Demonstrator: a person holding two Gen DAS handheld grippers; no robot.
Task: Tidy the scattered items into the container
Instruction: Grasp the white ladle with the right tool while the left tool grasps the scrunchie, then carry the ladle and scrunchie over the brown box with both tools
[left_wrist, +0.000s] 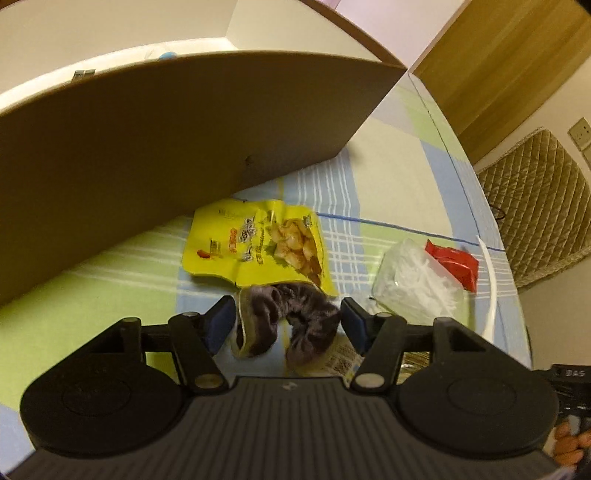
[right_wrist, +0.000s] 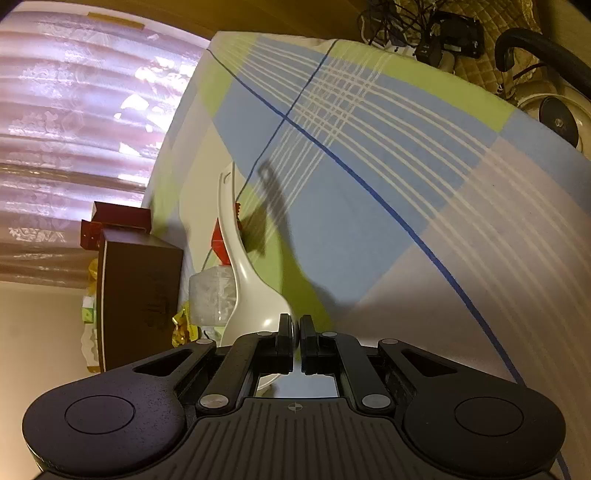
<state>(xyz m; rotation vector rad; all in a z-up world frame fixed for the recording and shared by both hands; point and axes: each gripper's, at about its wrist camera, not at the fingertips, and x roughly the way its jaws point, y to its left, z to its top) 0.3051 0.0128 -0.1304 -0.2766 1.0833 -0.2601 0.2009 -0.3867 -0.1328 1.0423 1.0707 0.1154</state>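
Note:
A dark grey sock (left_wrist: 295, 325) with a beige cuff lies bunched on the checked tablecloth (left_wrist: 388, 177), partly over a yellow snack packet (left_wrist: 258, 240). My left gripper (left_wrist: 288, 321) points down over the sock. Its blue pads (left_wrist: 221, 325) stand close against the sock's two sides without visibly squeezing it. The cardboard box (left_wrist: 184, 129) rises just behind, at the upper left. My right gripper (right_wrist: 295, 328) is shut on the bowl rim of a white spoon (right_wrist: 240, 280), whose handle points away from me. The spoon's handle (left_wrist: 489, 280) also shows at the right in the left wrist view.
A clear plastic tub (left_wrist: 417, 288) of white strips and a red packet (left_wrist: 454, 262) lie right of the sock. A quilted chair back (left_wrist: 535, 206) stands beyond the table's right edge. In the right wrist view a dark brown box (right_wrist: 140, 295) stands left of the table.

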